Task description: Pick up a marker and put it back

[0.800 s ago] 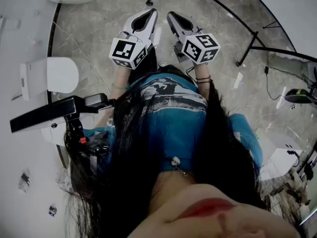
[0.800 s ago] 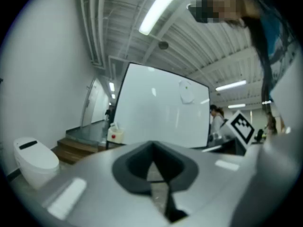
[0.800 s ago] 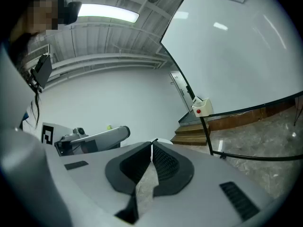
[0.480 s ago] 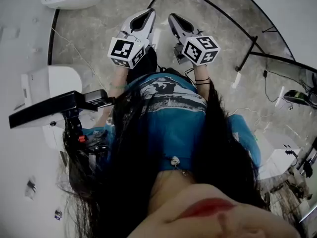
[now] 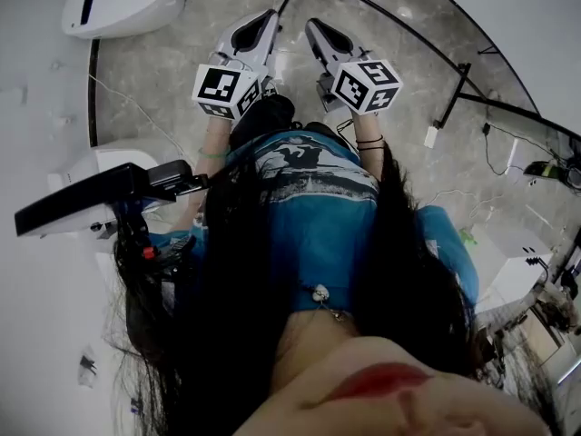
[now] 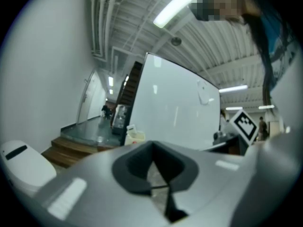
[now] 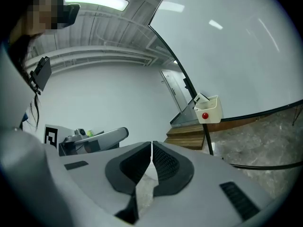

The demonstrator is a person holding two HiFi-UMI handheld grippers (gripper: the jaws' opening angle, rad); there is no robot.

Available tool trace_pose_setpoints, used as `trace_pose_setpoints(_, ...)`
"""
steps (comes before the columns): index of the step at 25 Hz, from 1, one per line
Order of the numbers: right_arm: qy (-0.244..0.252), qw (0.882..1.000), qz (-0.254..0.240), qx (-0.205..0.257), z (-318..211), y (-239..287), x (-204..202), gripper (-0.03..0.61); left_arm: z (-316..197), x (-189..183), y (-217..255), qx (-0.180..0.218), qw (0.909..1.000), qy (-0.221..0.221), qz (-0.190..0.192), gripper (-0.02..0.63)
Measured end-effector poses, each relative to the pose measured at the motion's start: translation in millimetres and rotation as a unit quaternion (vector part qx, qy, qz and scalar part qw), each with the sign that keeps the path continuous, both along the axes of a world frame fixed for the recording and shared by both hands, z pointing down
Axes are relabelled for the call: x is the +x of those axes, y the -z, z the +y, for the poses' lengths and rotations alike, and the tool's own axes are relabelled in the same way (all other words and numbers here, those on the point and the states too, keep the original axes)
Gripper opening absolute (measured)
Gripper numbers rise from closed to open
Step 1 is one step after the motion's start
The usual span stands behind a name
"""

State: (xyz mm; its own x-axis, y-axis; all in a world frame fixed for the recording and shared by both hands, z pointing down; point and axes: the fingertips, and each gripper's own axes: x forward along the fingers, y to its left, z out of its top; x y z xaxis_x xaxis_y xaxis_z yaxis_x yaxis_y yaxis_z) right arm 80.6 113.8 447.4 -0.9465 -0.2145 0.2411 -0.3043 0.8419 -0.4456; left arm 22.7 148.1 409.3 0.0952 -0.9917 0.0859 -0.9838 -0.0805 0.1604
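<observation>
Left gripper (image 5: 269,14) and right gripper (image 5: 311,25) are pale grey with black-and-white square patterns. The shirt (image 5: 313,216) is blue, the floor (image 5: 163,62) veined grey.

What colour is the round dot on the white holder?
The dot is red, clearest in the right gripper view.

Head view shifts, so the floor scene slides down-frame. The white rounded unit (image 5: 118,3) at top left was clipped by the top edge; it's now almost fully in frame. The white box unit (image 5: 95,163) on the left drops and is now mostly tucked behind the black boom (image 5: 91,198). Left tongs (image 5: 257,27) creep up and left, taking their marker cube (image 5: 224,90) along. Right tongs (image 5: 324,34) rise only a hair. Floor scraps (image 5: 88,366) at lower left drift down and right, toward the bottom edge.
</observation>
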Motion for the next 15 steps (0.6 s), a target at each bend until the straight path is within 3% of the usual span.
trace_pose_setpoints(2, -0.004, 1.0, 0.004, 0.0, -7, -7, -24, 0.017, -6, -24, -7, -0.001, 1.0, -0.005, 0.004, 0.002)
trace_pose_setpoints(9, -0.019, 1.0, 0.016, 0.005, -14, 1, -9, 0.017, -16, -14, -2, -0.001, 0.9998, -0.015, 0.013, 0.002)
trace_pose_setpoints(15, -0.045, 0.998, 0.036, 0.009, -53, -4, -45, 0.017, -49, -53, -13, -0.006, 0.9987, -0.038, 0.032, 0.001)
